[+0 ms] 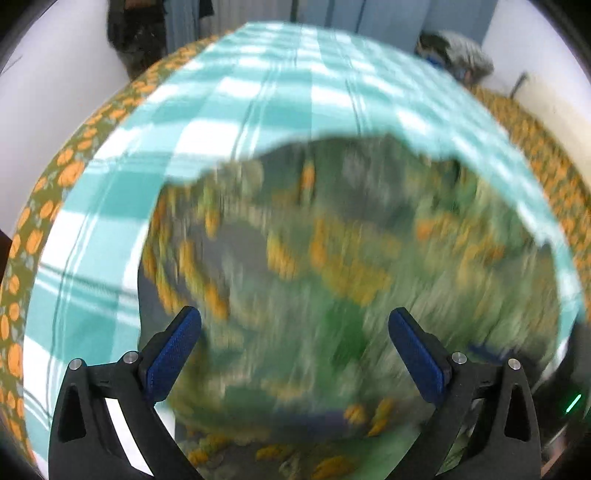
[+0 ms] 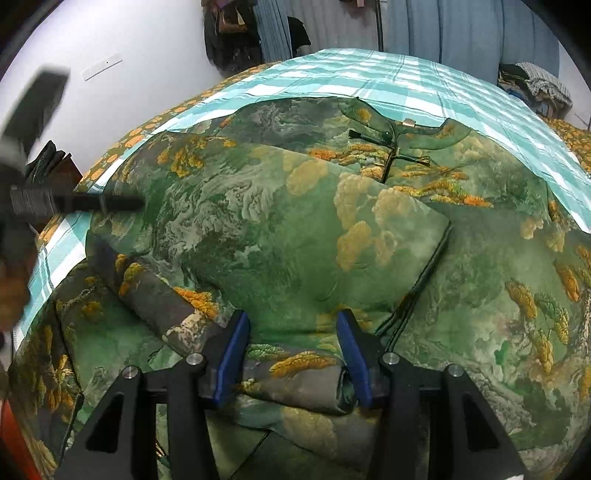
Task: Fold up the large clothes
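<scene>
Robe (image 2: 280,236) — a green garment printed with clouds, trees and orange foliage — lies spread on a bed, over a teal-and-white checked sheet (image 2: 388,85). Its collar (image 2: 399,136) sits at the far end, with knotted fastenings below it, and one side panel is folded across the middle so that its dark-piped edge runs diagonally toward the near right. An orange-flowered cover (image 2: 147,133) shows along the bed's left edge, beyond the sheet.

Right gripper (image 2: 293,354) points steeply down at the near part of the robe. Its blue pads stand partly apart, and a rolled, thick fold of the fabric lies between them; the pads look pressed against that fold on both sides, so it is grasping the robe.

Left gripper (image 1: 293,354) hangs above the same garment, which shows in its view as a heavy green and orange blur. Its jaws are spread wide and hold nothing — the cloth lies below, apart from the pads. In the right wrist view it shows as a dark blurred shape at the left edge.

Behind the bed are a white wall, blue curtains (image 2: 461,33) and dark clothes hanging (image 2: 229,37); a heap of cloth (image 2: 535,88) lies at the far right.
</scene>
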`<state>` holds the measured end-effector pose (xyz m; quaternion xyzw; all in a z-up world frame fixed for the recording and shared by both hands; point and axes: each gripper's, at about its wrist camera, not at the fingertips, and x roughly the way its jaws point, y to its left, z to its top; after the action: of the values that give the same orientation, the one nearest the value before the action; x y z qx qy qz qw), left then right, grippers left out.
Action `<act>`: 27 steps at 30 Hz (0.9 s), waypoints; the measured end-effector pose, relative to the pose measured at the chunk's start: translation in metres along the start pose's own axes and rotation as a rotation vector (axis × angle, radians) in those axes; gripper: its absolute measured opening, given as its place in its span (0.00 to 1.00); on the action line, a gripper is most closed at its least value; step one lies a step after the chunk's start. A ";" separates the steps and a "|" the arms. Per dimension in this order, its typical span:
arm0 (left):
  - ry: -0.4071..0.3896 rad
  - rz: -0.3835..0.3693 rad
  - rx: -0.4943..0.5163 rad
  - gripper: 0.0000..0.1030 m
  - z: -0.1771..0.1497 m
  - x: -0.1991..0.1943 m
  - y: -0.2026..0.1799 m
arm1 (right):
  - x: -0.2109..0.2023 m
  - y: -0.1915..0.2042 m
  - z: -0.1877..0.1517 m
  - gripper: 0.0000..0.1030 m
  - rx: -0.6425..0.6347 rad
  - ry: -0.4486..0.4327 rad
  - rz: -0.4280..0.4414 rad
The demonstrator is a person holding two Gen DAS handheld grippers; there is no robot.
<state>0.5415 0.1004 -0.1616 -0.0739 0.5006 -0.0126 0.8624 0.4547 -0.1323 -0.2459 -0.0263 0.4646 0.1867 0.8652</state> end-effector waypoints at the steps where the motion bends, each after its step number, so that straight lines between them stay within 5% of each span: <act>1: -0.004 -0.010 -0.013 0.98 0.010 0.002 0.000 | 0.000 0.000 0.000 0.49 0.001 -0.001 0.001; 5: 0.030 0.034 -0.048 0.98 0.036 0.036 0.008 | -0.001 -0.001 -0.003 0.49 0.003 -0.008 0.002; 9: 0.190 0.101 -0.062 0.99 0.013 0.096 0.017 | 0.000 0.006 -0.006 0.49 -0.025 -0.014 -0.042; 13: 0.114 0.160 -0.001 0.99 -0.001 0.086 0.002 | -0.001 0.008 -0.008 0.49 -0.035 -0.009 -0.053; 20: 0.051 -0.002 0.021 0.99 -0.038 0.030 0.003 | -0.002 0.004 -0.011 0.49 -0.018 -0.023 -0.034; 23: 0.109 0.079 0.135 0.99 -0.063 0.044 -0.001 | -0.001 0.002 -0.013 0.49 -0.012 -0.036 -0.025; 27: 0.041 0.090 0.150 0.99 -0.081 0.020 -0.004 | -0.003 0.003 -0.011 0.49 -0.020 -0.018 -0.029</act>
<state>0.4821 0.0849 -0.2178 0.0137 0.5187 -0.0126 0.8548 0.4439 -0.1329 -0.2496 -0.0399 0.4543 0.1788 0.8718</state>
